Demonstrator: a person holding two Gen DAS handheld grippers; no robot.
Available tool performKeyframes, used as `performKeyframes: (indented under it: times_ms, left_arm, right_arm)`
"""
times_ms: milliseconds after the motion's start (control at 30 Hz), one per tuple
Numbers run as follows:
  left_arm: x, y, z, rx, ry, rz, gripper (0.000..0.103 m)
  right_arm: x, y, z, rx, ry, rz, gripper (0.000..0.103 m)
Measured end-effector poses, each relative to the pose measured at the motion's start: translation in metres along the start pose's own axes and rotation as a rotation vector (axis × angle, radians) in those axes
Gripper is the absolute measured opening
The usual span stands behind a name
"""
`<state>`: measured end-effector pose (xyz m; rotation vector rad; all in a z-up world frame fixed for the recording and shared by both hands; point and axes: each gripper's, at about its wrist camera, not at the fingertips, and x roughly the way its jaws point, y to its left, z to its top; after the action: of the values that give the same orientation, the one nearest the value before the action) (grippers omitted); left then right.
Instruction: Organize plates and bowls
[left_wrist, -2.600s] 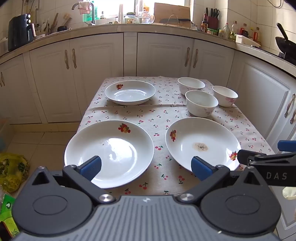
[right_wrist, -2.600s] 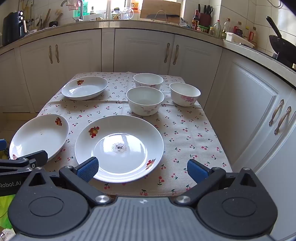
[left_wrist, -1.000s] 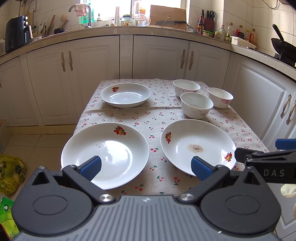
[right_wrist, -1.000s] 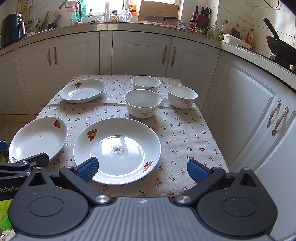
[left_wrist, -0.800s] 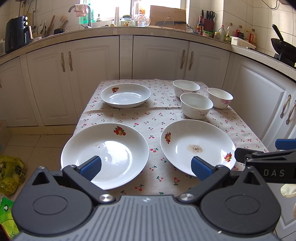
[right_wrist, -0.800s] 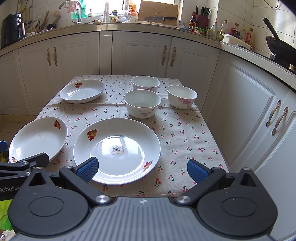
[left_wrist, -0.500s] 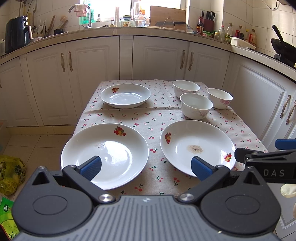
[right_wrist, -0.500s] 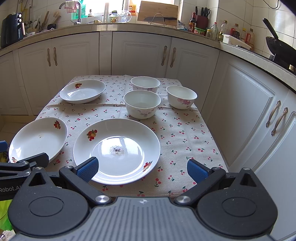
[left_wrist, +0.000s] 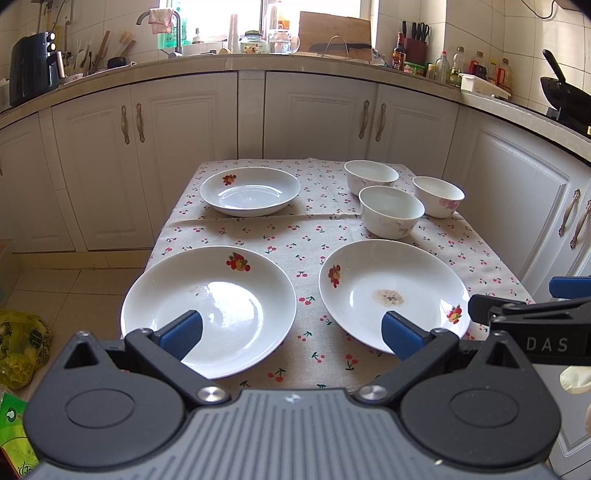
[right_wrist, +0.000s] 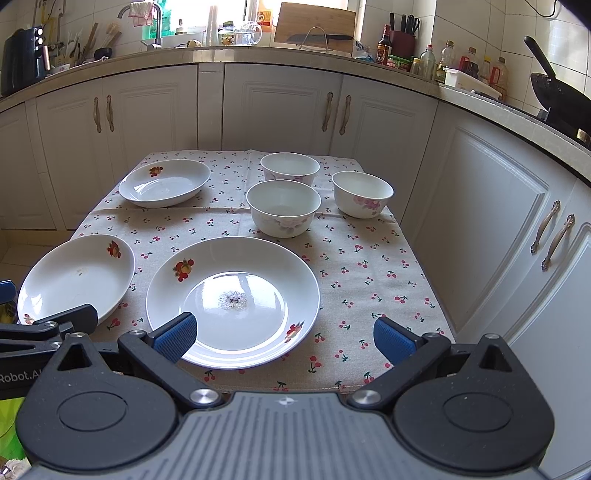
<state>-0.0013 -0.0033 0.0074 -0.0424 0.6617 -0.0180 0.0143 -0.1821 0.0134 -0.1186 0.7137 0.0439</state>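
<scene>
Three white plates with fruit prints lie on the cherry-print tablecloth (left_wrist: 314, 236): a near left plate (left_wrist: 221, 295), a near right plate (left_wrist: 391, 291) with a crumb stain, and a far left plate (left_wrist: 250, 191). Three white bowls stand at the far right: the back bowl (left_wrist: 371, 175), the front bowl (left_wrist: 391, 214) and the right bowl (left_wrist: 438, 195). My left gripper (left_wrist: 291, 334) hovers open at the near edge, between the two near plates. My right gripper (right_wrist: 284, 338) is open too, over the stained plate (right_wrist: 232, 299) and its right side. Both hold nothing.
White cabinets (left_wrist: 317, 118) and a counter crowded with bottles, a kettle and a cutting board ring the table. A black wok (right_wrist: 554, 96) sits on the right counter. A yellow bag (left_wrist: 22, 347) lies on the floor at left. A gloved hand (left_wrist: 574, 378) shows at far right.
Both grippers have drawn back and risen slightly from the table since the earliest frames; in the last second almost nothing moves. Plates and bowls stay where they were.
</scene>
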Motion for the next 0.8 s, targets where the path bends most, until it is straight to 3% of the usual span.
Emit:
performKeyframes:
  times_ms: [800]
  left_arm:
    - [0.0045,0.0059,-0.0001,0.001,-0.016,-0.023,0.102]
  right_arm:
    - [0.0019,0.0023,0.0043,-0.023,-0.017,-0.002,0.103]
